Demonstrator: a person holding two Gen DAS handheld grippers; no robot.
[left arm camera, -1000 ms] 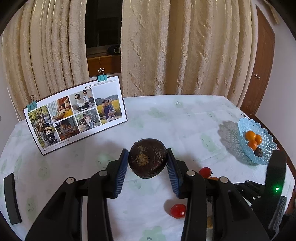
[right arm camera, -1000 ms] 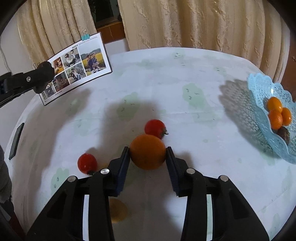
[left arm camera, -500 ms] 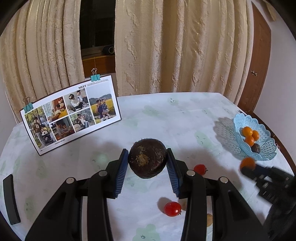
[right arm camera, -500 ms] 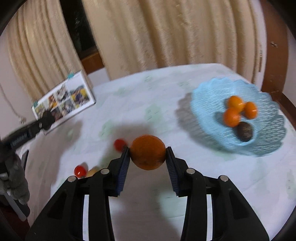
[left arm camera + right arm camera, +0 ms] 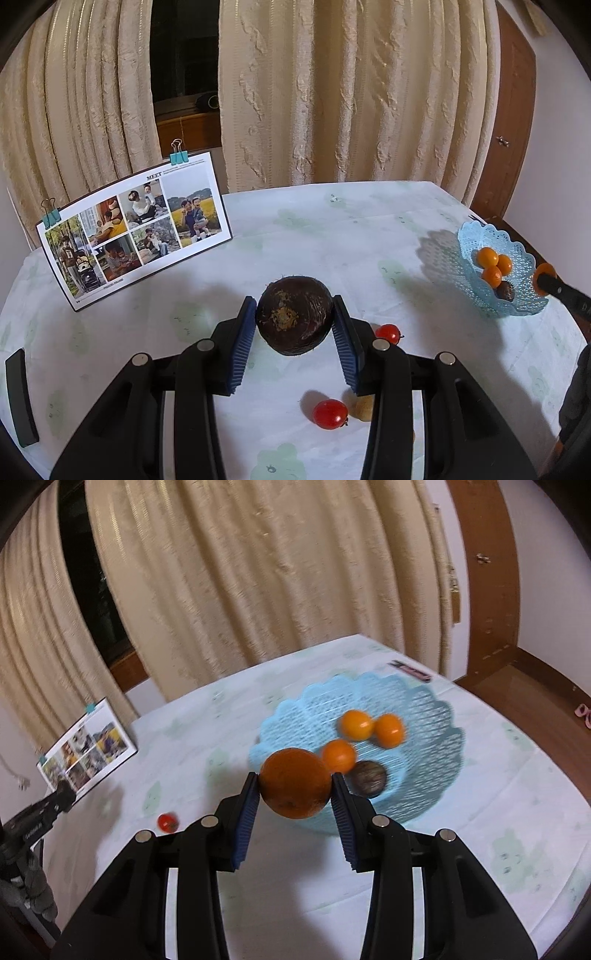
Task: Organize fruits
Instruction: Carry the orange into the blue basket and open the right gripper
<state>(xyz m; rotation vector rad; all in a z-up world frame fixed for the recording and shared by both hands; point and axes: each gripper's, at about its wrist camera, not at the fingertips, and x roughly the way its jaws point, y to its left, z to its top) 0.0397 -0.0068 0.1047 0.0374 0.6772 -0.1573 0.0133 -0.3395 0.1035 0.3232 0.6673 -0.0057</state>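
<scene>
Between the ribbed blue pads of the right gripper (image 5: 294,788) an orange (image 5: 294,782) is clamped, round, matt and faintly dimpled. Half a second ago it was carried over open tablecloth with the blue basket (image 5: 417,701) still ahead; now it is held just above the basket's near rim, so the carry is judged nearly done and only the lowering and release remain. The right wrist view is blurred, which suggests motion.

The basket is of pale blue perforated plastic with a scalloped rim, and it stands near the table's right edge. In it lie three small oranges (image 5: 356,723), smooth and glossy, and one dark round fruit (image 5: 367,778) with a dull, mottled skin, just beside the nearest of them.

The left gripper (image 5: 294,319) is closed on a dark brown fruit (image 5: 294,315), roughly spherical, with a rough, slightly glossy rind and a pale scabby patch facing the camera. It has been kept at much the same place over the middle of the table through the last second, though the view has drawn back a little.

On the cloth below it, toward the near edge, two cherry tomatoes (image 5: 330,413) are left, shiny and taut, with a small yellowish fruit (image 5: 364,408) touching or nearly touching the nearer one. A clipped photo card (image 5: 136,225) is propped by the far left edge, before heavy textured curtains (image 5: 332,92). Several pieces are thus still to be gathered.
</scene>
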